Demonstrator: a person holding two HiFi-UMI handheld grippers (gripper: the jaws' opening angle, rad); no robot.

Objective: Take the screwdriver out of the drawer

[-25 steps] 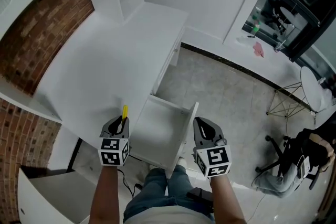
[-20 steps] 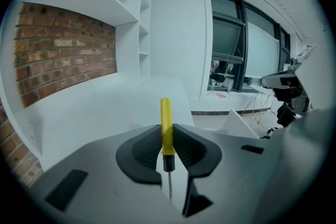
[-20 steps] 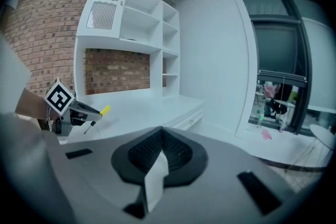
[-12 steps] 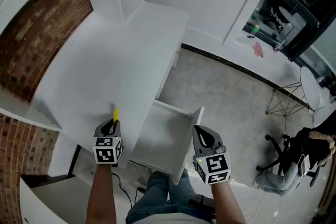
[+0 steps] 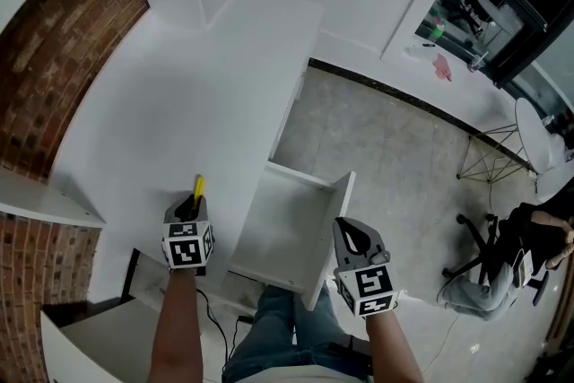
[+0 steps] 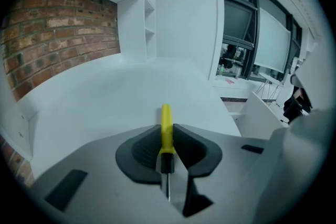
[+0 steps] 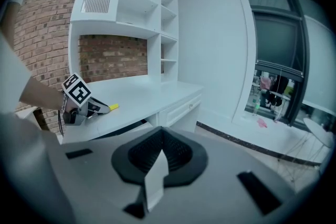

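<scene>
The broad white desk top (image 5: 170, 94) lies bare ahead of your left gripper (image 5: 191, 205), leaving ample room to set down well inside its front edge. The pulled-out white drawer (image 5: 287, 229) juts between your hands, its side wall just beside your right gripper (image 5: 352, 236), whose jaws are together on nothing. Your left jaws clamp the slim yellow-handled screwdriver (image 6: 166, 128), handle forward, probably for laying flat; it is already out of the drawer, over the desk's near edge.

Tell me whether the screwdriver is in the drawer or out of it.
Out. The left claw is shut on the yellow-handled screwdriver, over the white desk and to the left of the open drawer.
</scene>
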